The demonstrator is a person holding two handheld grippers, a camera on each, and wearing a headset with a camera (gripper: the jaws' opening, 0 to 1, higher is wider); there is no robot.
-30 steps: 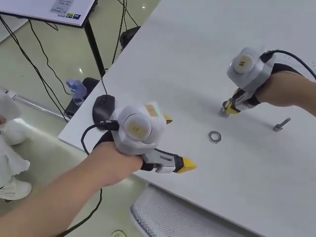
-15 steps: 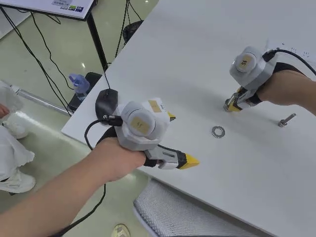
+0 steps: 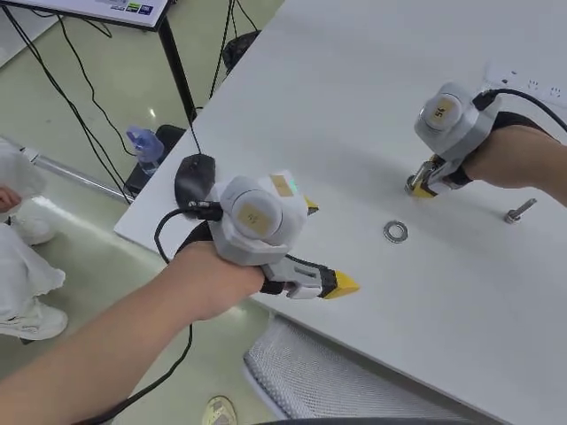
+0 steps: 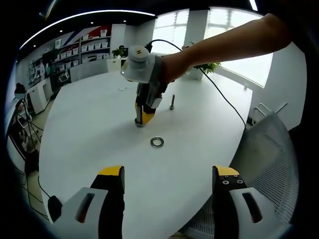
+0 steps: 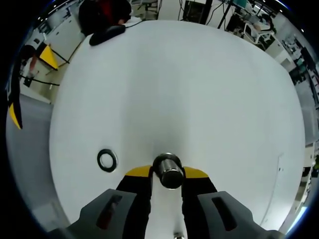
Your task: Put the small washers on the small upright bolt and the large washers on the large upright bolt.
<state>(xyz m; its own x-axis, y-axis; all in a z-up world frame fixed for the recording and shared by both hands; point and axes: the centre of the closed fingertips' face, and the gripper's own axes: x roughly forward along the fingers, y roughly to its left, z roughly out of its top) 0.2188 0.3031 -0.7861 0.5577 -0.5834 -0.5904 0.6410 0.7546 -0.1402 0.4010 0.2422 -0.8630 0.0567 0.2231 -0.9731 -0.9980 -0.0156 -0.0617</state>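
Observation:
The large upright bolt (image 5: pixel 169 171) stands on the white table between my right gripper's yellow tips, and the jaws press against its sides. That right gripper (image 3: pixel 416 187) points down at the bolt (image 3: pixel 411 184) at the table's right; it is also in the left gripper view (image 4: pixel 140 120). One large washer (image 3: pixel 395 232) (image 4: pixel 158 142) (image 5: pixel 106 160) lies flat a little nearer to me. The small bolt (image 3: pixel 518 212) (image 4: pixel 172 102) stands further right. My left gripper (image 3: pixel 325 246) (image 4: pixel 169 172) hovers open and empty at the near table edge.
A black mouse (image 3: pixel 191 177) (image 5: pixel 107 34) with its cable lies at the table's left corner. A grey mesh chair (image 3: pixel 310 381) sits below the near edge. A white socket strip (image 3: pixel 532 84) lies at the far right. Cables and a bottle are on the floor to the left.
The head view has shifted slightly; both grippers, the washer and the bolts keep their places.

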